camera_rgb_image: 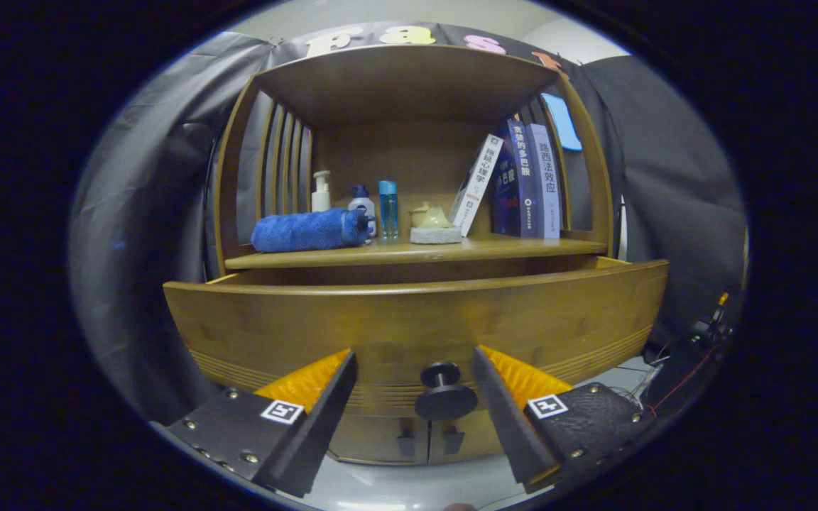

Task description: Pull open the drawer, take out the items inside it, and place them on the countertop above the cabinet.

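Note:
The wooden drawer (416, 319) is pulled out from the cabinet toward me, and its front panel faces me. Its dark round knob (444, 394) sits between my two fingers, with a gap on each side. My gripper (415, 362) is open, and neither finger touches the knob. The inside of the drawer is hidden behind its front panel. Above the drawer runs the wooden countertop (522, 248), which carries a rolled blue towel (308, 231) at its left.
On the countertop stand a white pump bottle (321, 191), a blue-capped bottle (361, 202), a clear blue bottle (388, 207), a small ornament on a round base (435, 226) and several books (515, 184). Slatted side walls and a top shelf enclose it. Two cabinet doors (427, 440) sit below the drawer.

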